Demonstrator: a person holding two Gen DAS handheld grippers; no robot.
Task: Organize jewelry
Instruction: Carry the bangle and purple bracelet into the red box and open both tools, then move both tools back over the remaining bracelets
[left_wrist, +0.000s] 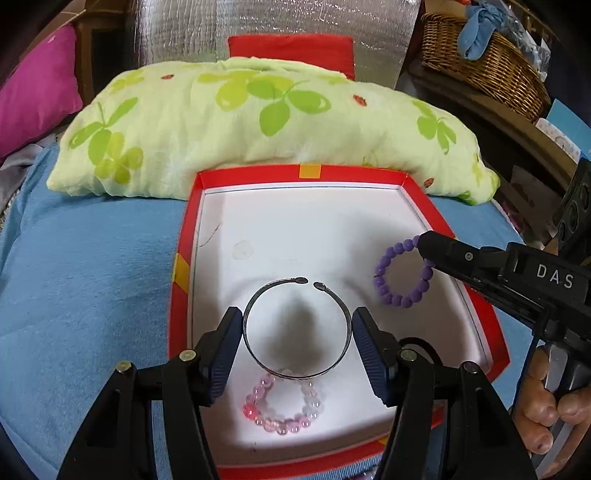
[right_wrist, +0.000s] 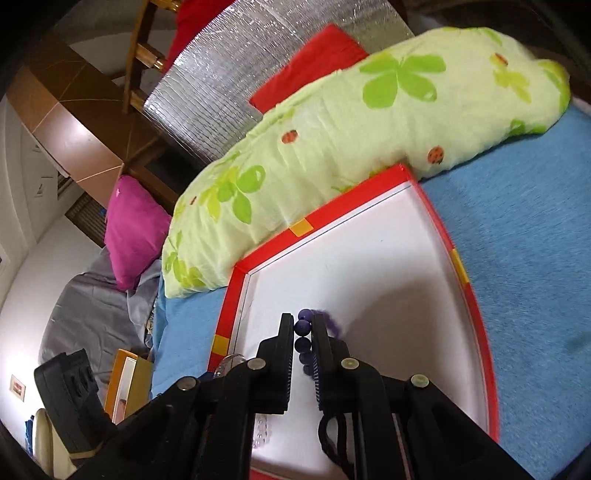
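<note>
Nearest the left wrist camera, the left gripper (left_wrist: 297, 332) is sitting with its fingers (left_wrist: 225, 350) spread wide, one on each side of the metal bangle (left_wrist: 295, 328); whether the pads are touching it, cannot tell. The bangle is lying in the tray (left_wrist: 184, 236), a red-rimmed white one, with its open gap facing away. Just under the bangle's near edge, the pink bead bracelet (left_wrist: 284, 410) is lying flat, overlapped by it. Further right, the right gripper (right_wrist: 302, 332) is reaching in with its fingers closed down on the purple bead bracelet (left_wrist: 400, 275), pinching the bead strand at the loop's upper right; the rest of the loop is resting on or hanging just over the tray floor, can't tell which. The tray is sitting on a blue blanket (left_wrist: 92, 277). Behind its far rim, a green leaf-print pillow (left_wrist: 258, 122) is touching the edge. Beyond that are a red cushion (left_wrist: 291, 50) and silver foil sheet (left_wrist: 258, 22), with a magenta cushion (left_wrist: 40, 81) far left and a wicker basket (left_wrist: 487, 62) far right.
</note>
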